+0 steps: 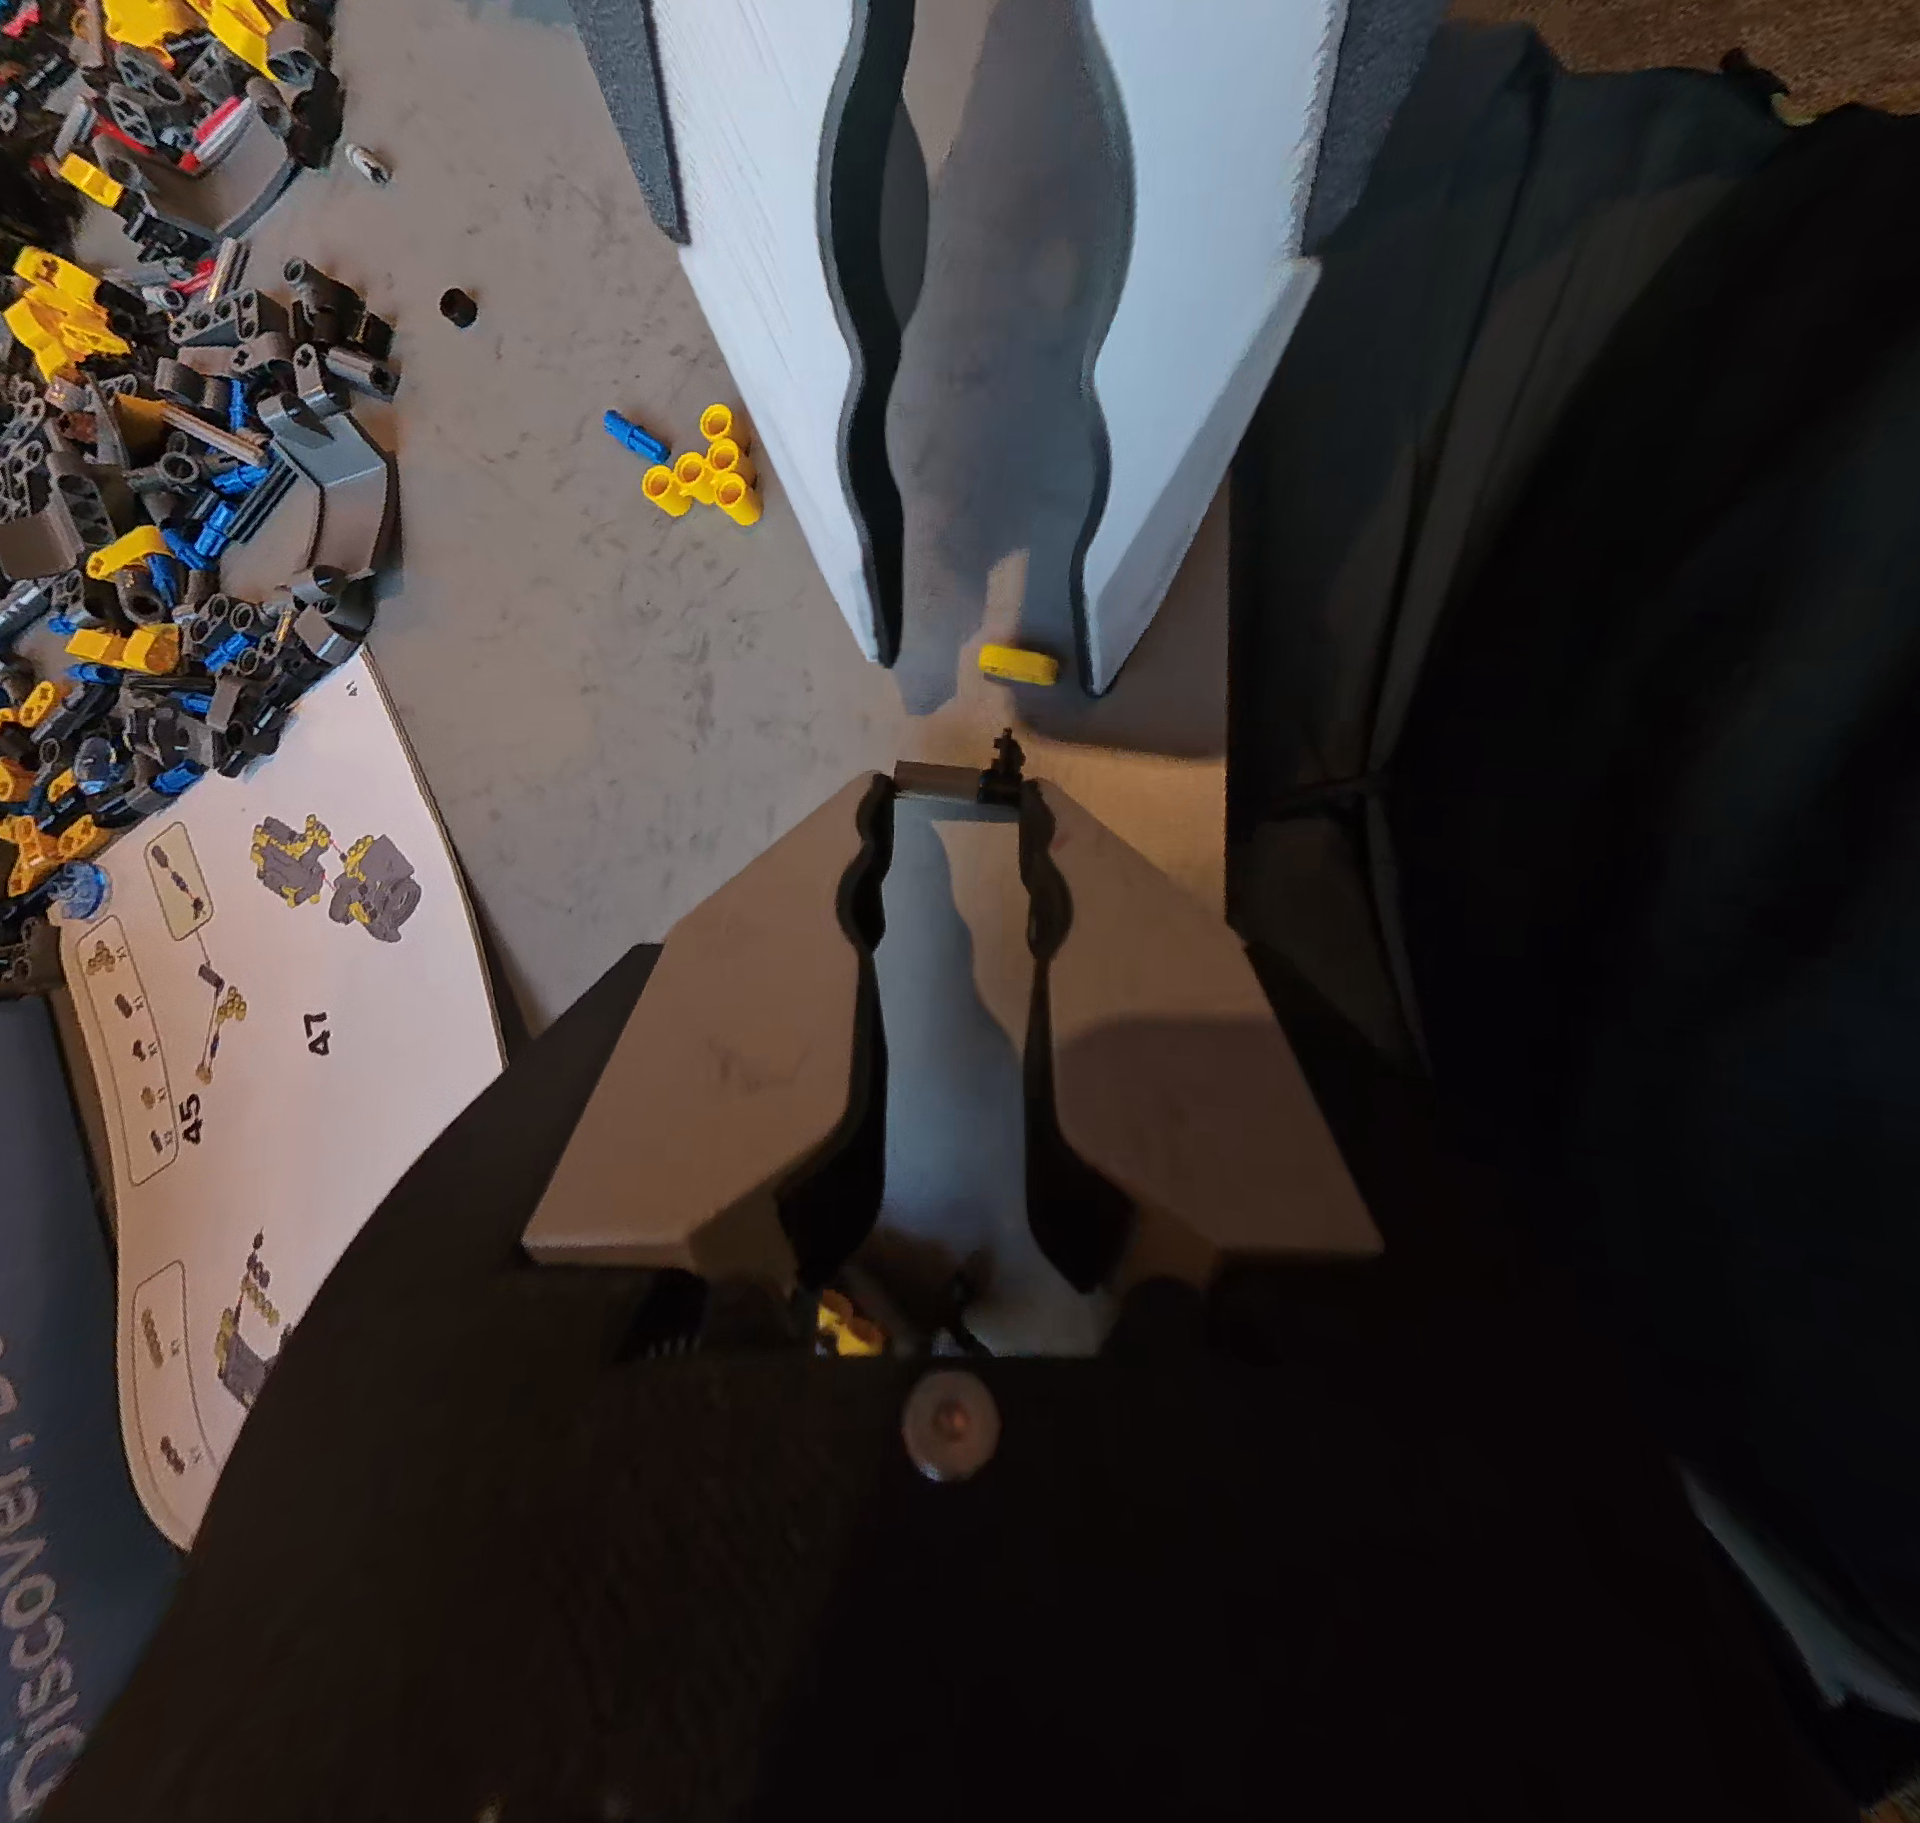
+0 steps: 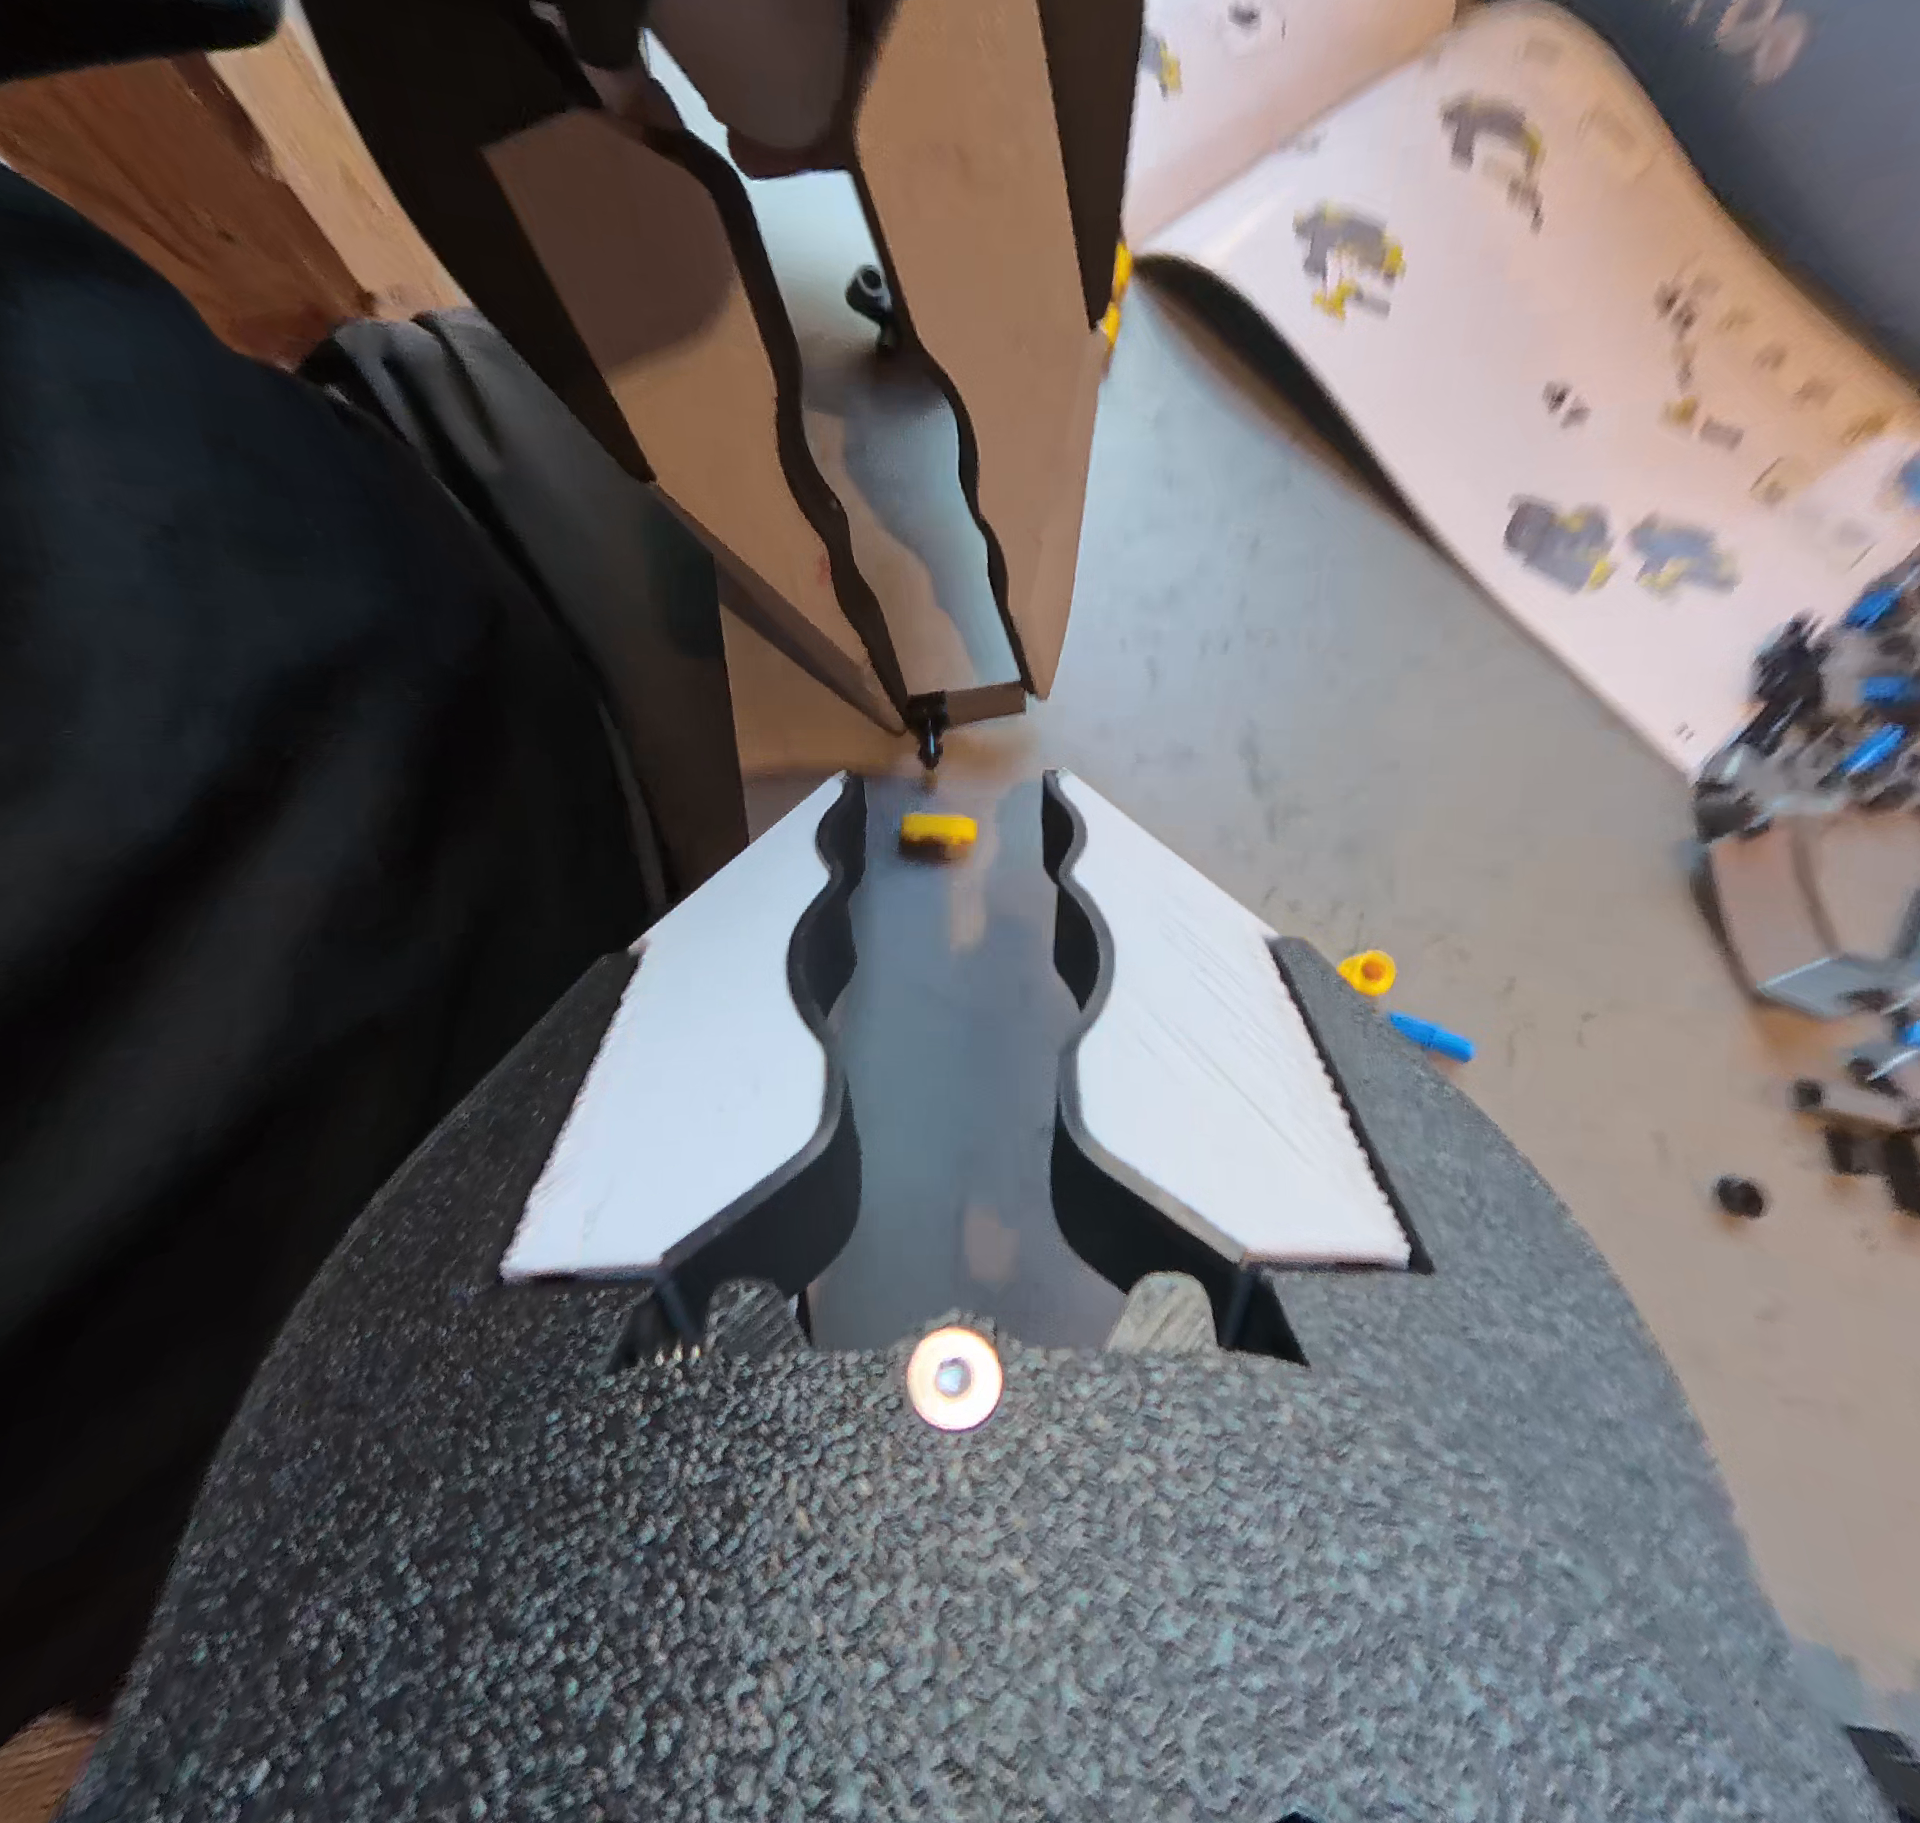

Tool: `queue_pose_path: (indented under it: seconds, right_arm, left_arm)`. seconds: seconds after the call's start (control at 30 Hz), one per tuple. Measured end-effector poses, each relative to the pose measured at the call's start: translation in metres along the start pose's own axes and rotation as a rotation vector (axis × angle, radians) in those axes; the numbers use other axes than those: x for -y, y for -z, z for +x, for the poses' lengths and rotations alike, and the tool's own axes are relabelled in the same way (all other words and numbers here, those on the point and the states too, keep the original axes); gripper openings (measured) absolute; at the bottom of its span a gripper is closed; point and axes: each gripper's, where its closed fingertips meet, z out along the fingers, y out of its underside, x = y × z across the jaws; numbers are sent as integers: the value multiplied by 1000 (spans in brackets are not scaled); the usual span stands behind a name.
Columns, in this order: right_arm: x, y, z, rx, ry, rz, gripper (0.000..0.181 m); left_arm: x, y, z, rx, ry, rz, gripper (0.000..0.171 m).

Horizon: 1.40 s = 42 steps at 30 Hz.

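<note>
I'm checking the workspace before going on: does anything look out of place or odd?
Mostly not. One small yellow piece lies alone on the table between the tips of the open right hand-held gripper, far from the parts pile. The left hand-held gripper grips a grey piece with a black pin.

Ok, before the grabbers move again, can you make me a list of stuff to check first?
1. Left gripper has a hold on the small grey piece with its black pin: ok, pinched at the fingertips.
2. Right gripper open: ok, its jaws stand apart.
3. Small yellow piece sits between the right fingers: ok, lying on the table, not gripped.
4. The two grippers are not bumping: ok, tips are close but apart.
5. Black pin lines up with the yellow piece: cannot tell.
6. Yellow cluster and blue pin lie out of the way: ok.
</note>
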Motion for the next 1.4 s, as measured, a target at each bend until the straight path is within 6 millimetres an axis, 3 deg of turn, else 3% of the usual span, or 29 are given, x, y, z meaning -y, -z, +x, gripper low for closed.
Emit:
queue_pose_path:
  seconds: [0.23,0.53,0.87,1.4]
  right_arm:
    - [11,-12,0,-70,152,-17,35]
    - [19,-13,-18,0,248,41,28]
    - [11,-19,-9,-48,216,-19,21]
    - [11,-19,-16,-127,419,-67,18]
  left_arm:
    - [6,11,8,-34,41,66,21]
    - [5,22,21,-71,-27,125,21]
    - [0,15,13,35,-48,83,21]
    - [0,14,19,28,-76,66,20]
